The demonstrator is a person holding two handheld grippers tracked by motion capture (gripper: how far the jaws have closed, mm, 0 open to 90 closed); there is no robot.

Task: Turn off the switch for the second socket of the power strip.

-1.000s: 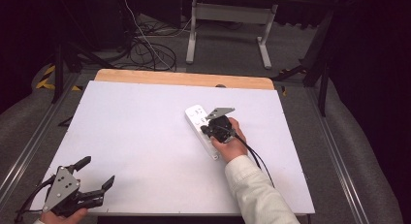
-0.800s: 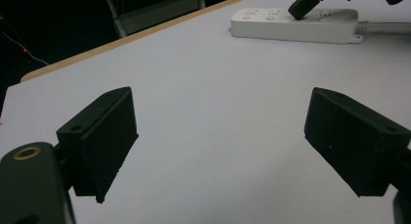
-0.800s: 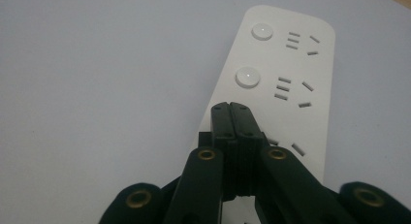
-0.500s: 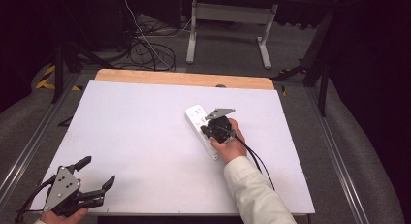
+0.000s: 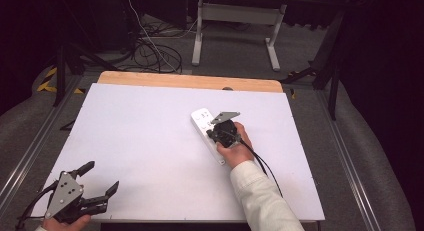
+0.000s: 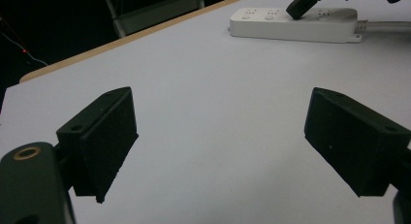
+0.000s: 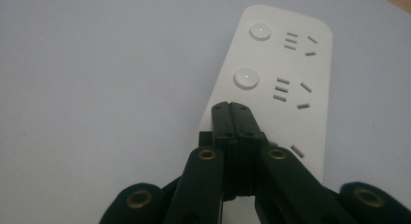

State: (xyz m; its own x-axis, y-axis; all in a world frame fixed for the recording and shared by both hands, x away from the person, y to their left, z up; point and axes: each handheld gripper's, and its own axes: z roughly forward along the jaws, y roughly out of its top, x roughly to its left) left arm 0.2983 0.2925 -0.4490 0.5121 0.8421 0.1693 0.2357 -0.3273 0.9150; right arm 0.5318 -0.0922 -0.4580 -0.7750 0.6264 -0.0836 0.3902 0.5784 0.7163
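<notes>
The right gripper [image 7: 231, 107] is pressing its clenched tips onto the white power strip [image 5: 206, 128], which is lying right of the table [image 5: 140, 141] centre; nothing is between them. The left gripper [image 5: 100, 178] is hovering spread wide at the near left corner.

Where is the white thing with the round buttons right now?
In the high view the white power strip lies on the table, right of the middle and toward the far wooden edge. The right hand-held gripper, jaws shut, points down on it.

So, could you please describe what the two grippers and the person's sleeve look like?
Both tongs are black with brass-coloured rivets. The left tongs and right tongs each carry a grey three-cornered plate and trail a black cable. The right sleeve is off-white.
</notes>
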